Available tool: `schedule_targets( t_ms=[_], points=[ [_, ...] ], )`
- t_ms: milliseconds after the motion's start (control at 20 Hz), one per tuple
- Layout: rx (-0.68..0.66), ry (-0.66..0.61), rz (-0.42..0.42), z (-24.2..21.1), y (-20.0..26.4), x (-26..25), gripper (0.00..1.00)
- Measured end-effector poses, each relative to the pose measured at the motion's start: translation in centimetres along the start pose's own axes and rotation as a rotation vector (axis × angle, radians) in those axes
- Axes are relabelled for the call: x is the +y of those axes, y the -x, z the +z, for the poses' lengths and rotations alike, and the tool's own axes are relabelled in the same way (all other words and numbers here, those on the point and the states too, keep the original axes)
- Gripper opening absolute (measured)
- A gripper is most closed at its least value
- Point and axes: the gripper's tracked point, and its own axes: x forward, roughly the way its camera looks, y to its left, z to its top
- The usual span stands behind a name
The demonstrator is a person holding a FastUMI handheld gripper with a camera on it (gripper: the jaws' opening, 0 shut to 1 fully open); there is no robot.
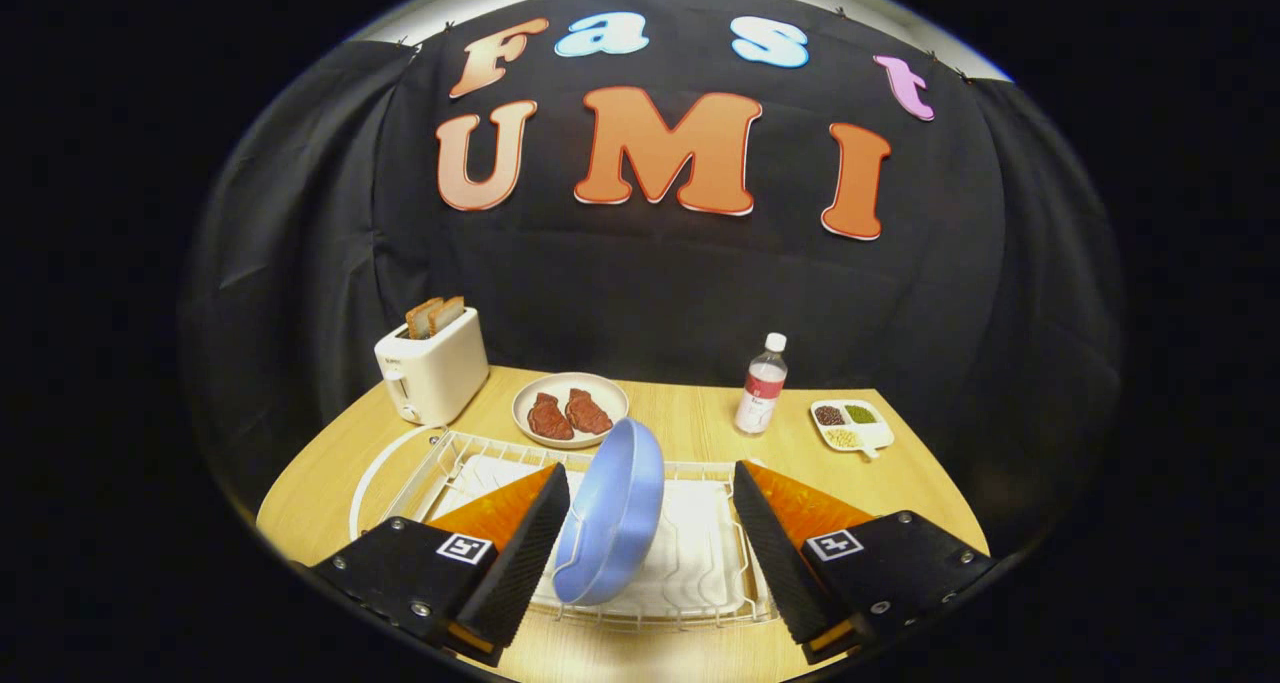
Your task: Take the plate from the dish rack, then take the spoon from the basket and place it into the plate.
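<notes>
A blue plate (612,513) stands on edge in the white wire dish rack (700,603) on the wooden table. My gripper (650,543) is open, its two fingers spread wide over the rack. The plate stands between them, close to the left finger (520,553), which may touch its rim; a wide gap lies between the plate and the right finger (780,553). Nothing is held.
Beyond the rack sit a beige plate with two pieces of meat (570,410), a white toaster with bread slices (432,365), a water bottle (762,385) and a small divided dish of grains (852,425). The toaster's white cable (365,483) curves beside the rack.
</notes>
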Motion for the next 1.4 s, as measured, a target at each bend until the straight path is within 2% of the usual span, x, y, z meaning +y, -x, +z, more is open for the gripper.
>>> schedule_targets(
  t_ms=[300,450,600,750,900,1000,1250,1400],
  points=[
    [0.139,-0.009,-0.001,-2.7,-4.5,0.9,0.94],
    [0.207,-0.027,0.017,-4.3,-5.7,2.1,0.85],
    [0.24,-0.004,-0.006,-5.0,-6.4,2.3,0.65],
    [0.245,-0.008,-0.047,-4.7,-6.6,2.2,0.39],
    [0.23,-0.026,-0.123,-3.7,-6.7,1.0,0.3],
    [0.192,0.001,-0.14,-2.3,-6.9,0.6,0.25],
    [0.164,0.056,-0.177,-0.9,-6.3,0.0,0.25],
    [0.147,0.013,-0.17,0.0,-5.4,0.1,0.25]
  ],
)
